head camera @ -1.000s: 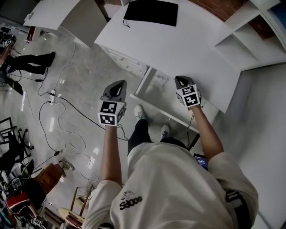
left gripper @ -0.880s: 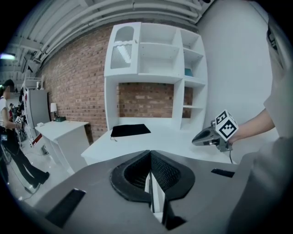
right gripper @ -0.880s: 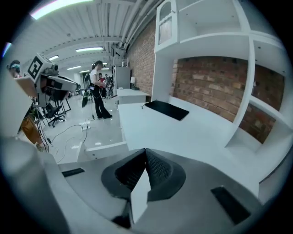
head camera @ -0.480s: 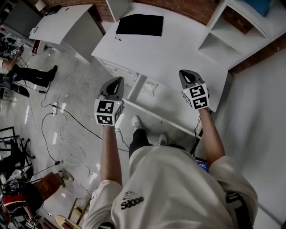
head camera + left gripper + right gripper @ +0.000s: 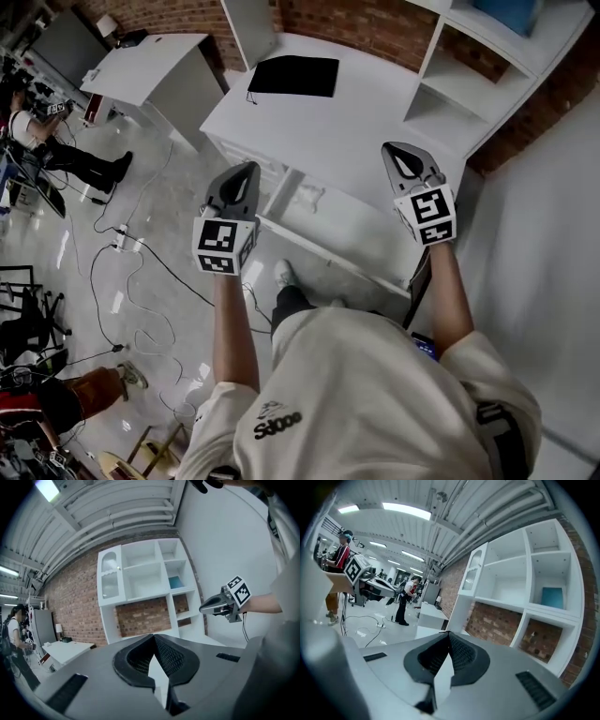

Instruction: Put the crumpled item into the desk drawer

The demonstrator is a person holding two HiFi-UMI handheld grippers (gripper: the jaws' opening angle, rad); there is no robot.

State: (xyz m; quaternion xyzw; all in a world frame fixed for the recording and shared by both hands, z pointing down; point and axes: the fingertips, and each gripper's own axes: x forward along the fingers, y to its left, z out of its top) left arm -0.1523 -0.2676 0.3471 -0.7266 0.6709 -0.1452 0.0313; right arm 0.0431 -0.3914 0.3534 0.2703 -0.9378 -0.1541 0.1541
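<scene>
The fingers [image 5: 174,657] of the left gripper [image 5: 153,638] are seen pressed together at the tips, with nothing between them, and a white shelf unit [image 5: 140,573] is faced. In the right gripper view, the fingers [image 5: 461,654] of the right gripper [image 5: 449,633] are likewise closed and empty. In the head view, both grippers are held raised above the front edge of the desk [image 5: 375,122], over the open drawer [image 5: 328,255] beneath it. A pale crumpled item [image 5: 314,197] appears to lie inside that drawer. The grippers are therefore judged to be kept clear because placing is done, and only closing the drawer may remain.
</scene>
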